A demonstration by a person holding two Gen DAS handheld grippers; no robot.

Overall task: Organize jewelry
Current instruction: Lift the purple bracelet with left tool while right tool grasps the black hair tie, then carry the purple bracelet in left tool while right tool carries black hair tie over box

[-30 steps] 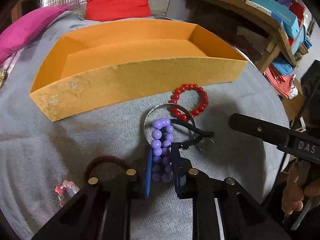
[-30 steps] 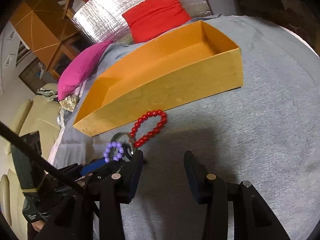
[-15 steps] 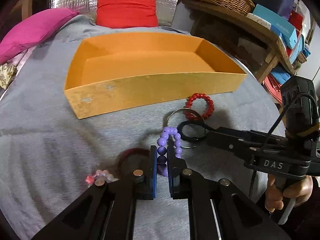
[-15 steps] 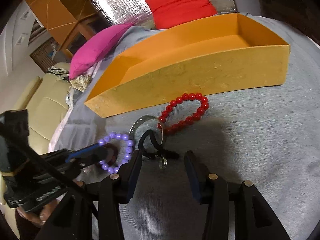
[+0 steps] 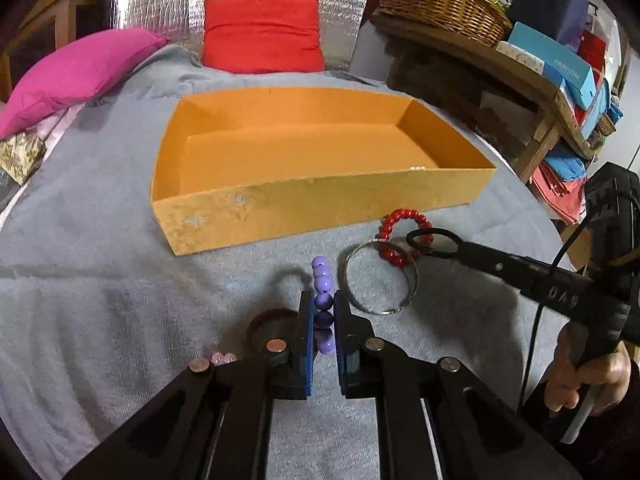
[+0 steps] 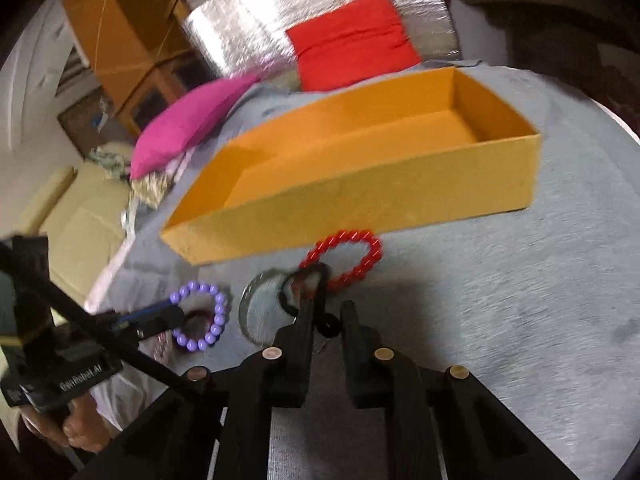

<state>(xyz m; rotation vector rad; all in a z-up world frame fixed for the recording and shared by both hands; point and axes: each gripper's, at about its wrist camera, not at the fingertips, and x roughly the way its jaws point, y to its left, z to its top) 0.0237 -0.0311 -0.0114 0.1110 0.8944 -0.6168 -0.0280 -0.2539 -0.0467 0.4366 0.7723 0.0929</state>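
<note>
My left gripper [image 5: 323,312] is shut on a purple bead bracelet [image 5: 322,304] and holds it edge-on above the grey cloth; the bracelet shows as a ring in the right wrist view [image 6: 202,316]. My right gripper [image 6: 326,320] is shut on a black band [image 6: 304,292], seen in the left wrist view [image 5: 434,238] lifted over a red bead bracelet [image 5: 404,236]. A silver bangle [image 5: 380,278] lies flat between the grippers. An empty orange box [image 5: 320,204] stands behind them.
A dark red band [image 5: 272,320] and pale pink beads [image 5: 224,358] lie by my left fingers. Pink [image 5: 76,72] and red [image 5: 260,34] cushions sit behind the box. A wooden shelf [image 5: 500,64] with a basket stands at the right.
My left gripper has lifted the purple bracelet and pulled back from the box. My right gripper has closed on the black band and raised it off the cloth.
</note>
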